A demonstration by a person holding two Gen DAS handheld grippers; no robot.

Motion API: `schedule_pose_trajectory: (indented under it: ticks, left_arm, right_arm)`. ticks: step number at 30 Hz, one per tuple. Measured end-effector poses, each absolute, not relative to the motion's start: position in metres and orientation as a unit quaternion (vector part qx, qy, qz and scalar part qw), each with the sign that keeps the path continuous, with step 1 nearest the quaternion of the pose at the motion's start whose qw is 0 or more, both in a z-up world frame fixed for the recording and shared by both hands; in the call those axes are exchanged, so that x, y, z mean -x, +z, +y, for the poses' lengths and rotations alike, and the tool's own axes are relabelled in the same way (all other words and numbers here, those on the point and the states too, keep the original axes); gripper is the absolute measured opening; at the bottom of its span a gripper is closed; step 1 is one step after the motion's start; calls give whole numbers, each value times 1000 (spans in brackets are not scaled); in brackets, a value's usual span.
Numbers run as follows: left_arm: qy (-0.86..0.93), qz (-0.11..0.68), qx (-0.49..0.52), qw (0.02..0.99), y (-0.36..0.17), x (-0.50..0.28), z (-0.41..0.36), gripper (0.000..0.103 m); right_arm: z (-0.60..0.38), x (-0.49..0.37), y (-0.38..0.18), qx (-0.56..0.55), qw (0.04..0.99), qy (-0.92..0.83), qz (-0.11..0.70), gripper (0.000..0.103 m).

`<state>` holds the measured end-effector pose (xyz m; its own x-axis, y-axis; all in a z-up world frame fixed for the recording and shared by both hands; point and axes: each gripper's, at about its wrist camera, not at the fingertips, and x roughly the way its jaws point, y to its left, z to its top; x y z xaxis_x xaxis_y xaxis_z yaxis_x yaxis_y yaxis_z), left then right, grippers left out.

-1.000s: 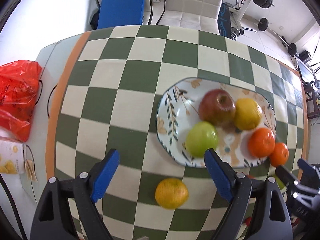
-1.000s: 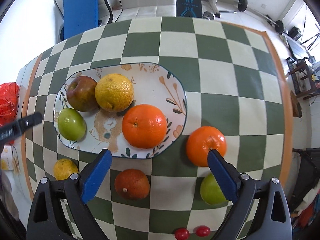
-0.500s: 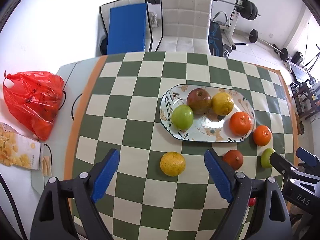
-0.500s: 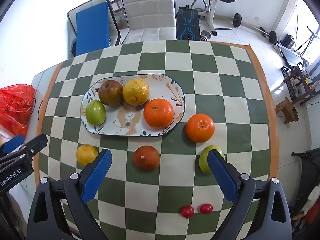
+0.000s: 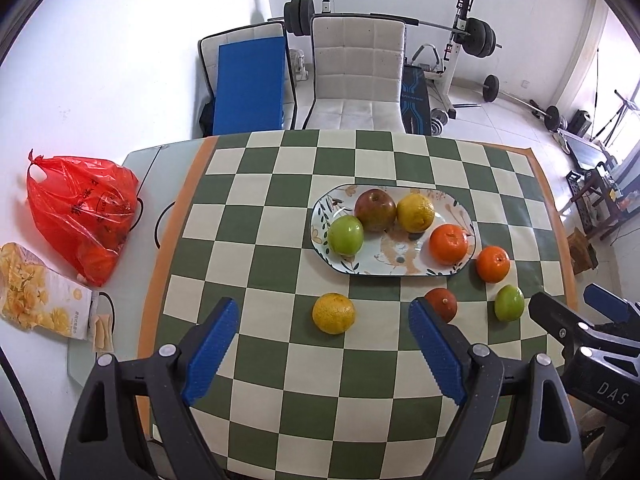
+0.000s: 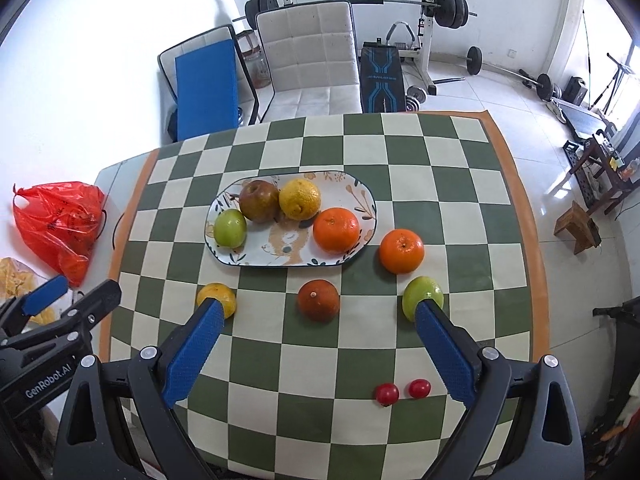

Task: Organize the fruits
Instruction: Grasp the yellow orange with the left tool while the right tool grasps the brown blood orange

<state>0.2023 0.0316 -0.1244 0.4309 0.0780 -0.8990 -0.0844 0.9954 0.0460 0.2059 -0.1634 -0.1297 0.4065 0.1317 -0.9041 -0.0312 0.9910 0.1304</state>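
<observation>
Both the left gripper and right gripper hang wide and empty above the checkered table, where the plate holds 4 fruits and 4 more lie beside it, with 2 cherry tomatoes visible only in the right view.

green-and-cream checked cloth, orange-edged; floral white plate; blue-padded black tongs
</observation>
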Motion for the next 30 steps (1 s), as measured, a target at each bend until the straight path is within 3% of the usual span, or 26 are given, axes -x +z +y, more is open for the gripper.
schedule_pose_trajectory:
  ticks: [3,5,15,19,26,28,30]
  left_arm:
    - [52,537,14,842,-130,-208,35,87]
    - [53,549,18,834,-141,-217,38,102]
    - [70,650,64,754,-242,-261,60,102]
    - [60,696,84,711,-288,-276,61,102]
    - [41,732,76,676,-339,-289,50,101]
    - [35,732,74,677,-345,-292,47,92]
    - [26,733,67,677,-348,-291,41,67]
  right_arm:
    - [-165,-207,-129,-56,837,50,542,98]
    - [-168,-212,-136,-68,831,54,549,98]
    - [-182,-256,-245,-116,765,58,631,98]
    - [-176,-269,-291,-121,735,61,665,93]
    - [-162,-283,-333,-111,713,67,689,93]
    - [-159,-286,-340,-109,709,69,694,91]
    - [-155,-290,-347,-103,706,70,697,88]
